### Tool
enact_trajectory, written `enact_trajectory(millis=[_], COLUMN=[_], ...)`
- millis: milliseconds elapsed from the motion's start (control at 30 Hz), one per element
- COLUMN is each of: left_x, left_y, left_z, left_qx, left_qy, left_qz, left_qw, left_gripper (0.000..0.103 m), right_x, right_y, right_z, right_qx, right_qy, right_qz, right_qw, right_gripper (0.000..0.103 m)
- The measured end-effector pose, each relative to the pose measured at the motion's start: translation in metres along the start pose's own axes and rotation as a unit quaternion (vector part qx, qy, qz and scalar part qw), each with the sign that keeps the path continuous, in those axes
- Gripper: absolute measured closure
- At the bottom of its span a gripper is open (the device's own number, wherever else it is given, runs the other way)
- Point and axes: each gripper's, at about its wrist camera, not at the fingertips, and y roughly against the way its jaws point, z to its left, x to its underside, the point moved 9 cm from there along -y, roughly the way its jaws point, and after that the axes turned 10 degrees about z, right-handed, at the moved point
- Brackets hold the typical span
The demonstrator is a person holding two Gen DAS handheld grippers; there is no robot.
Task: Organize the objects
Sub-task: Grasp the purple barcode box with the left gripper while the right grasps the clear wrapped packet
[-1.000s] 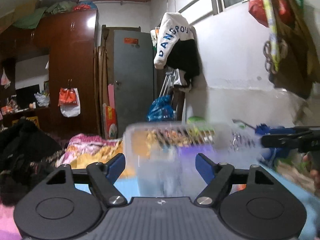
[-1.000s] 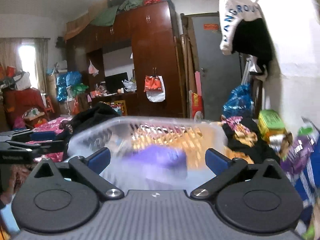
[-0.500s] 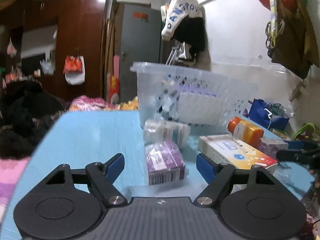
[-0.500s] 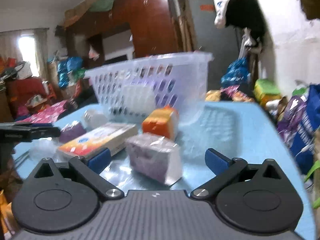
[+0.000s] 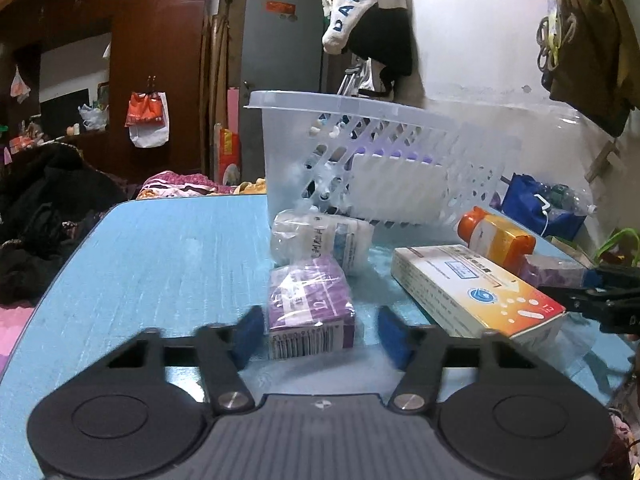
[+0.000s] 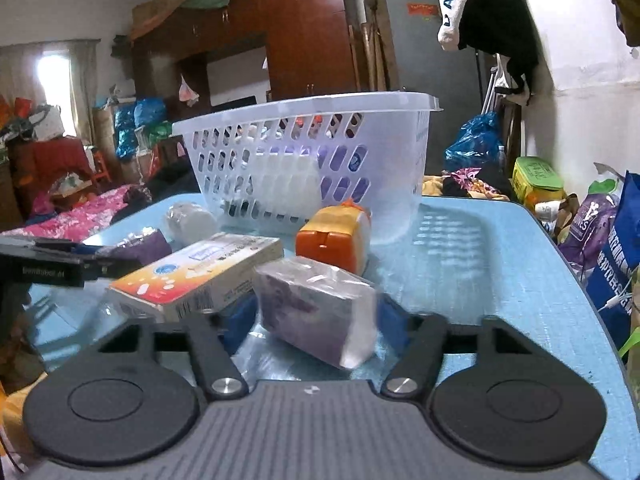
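A clear plastic basket (image 5: 400,152) (image 6: 320,160) stands on the blue table (image 5: 160,260) with some items inside. In front of it lie a white bottle (image 5: 320,240), an orange-capped bottle (image 5: 496,236) (image 6: 336,236), a long white and orange box (image 5: 476,292) (image 6: 200,272) and two purple wrapped boxes. My left gripper (image 5: 320,332) is open around one purple box (image 5: 308,304). My right gripper (image 6: 316,324) is open around the other purple box (image 6: 316,304), and shows at the right edge of the left wrist view (image 5: 604,296).
A dark wardrobe (image 5: 156,60) and a grey door (image 5: 284,80) stand behind the table. Clothes hang on the white wall (image 5: 376,20). Bags (image 6: 608,248) sit beside the table's right edge. Bedding and dark clothes (image 5: 52,200) lie to the left.
Both grippers came down from holding the basket in the air to low over the table. The basket now stands on the table. Each gripper has moved forward around a purple box.
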Motion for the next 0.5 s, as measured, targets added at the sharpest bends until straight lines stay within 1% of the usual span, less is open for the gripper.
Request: enact_trajectory(millis=[33, 133, 200, 233, 333, 500], left_x=[0.000, 0.000, -0.002, -0.003, -0.005, -0.009], left_y=[0.000, 0.005, 0.012, 0.017, 0.029, 0.039], left_z=[0.000, 0.000, -0.001, -0.003, -0.004, -0.002], left_qx=[0.004, 0.010, 0.003, 0.002, 0.010, 0.017], left_qy=[0.003, 0.004, -0.005, -0.011, -0.016, -0.016], left_qz=[-0.002, -0.016, -0.042, -0.056, -0.084, -0.104], left_qw=[1.0000, 0.9998, 0.9991, 0.9984, 0.9962, 0.9943], left_gripper=[0.055, 0.055, 0.055, 0.055, 0.055, 0.055], right_x=[0.000, 0.001, 0.000, 0.000, -0.003, -0.010], right_y=[0.000, 0.005, 0.010, 0.012, 0.021, 0.039], right_z=[-0.001, -0.001, -0.005, -0.007, -0.011, -0.015], right_qx=[-0.001, 0.002, 0.012, 0.010, 0.006, 0.004], right_qy=[-0.001, -0.002, -0.001, -0.003, -0.007, -0.009], right_qz=[-0.002, -0.014, -0.025, -0.027, -0.039, -0.063], right_qw=[1.000, 1.000, 1.000, 1.000, 0.999, 0.998], right_gripper=[0.044, 0.047, 0.049, 0.049, 0.051, 0.053])
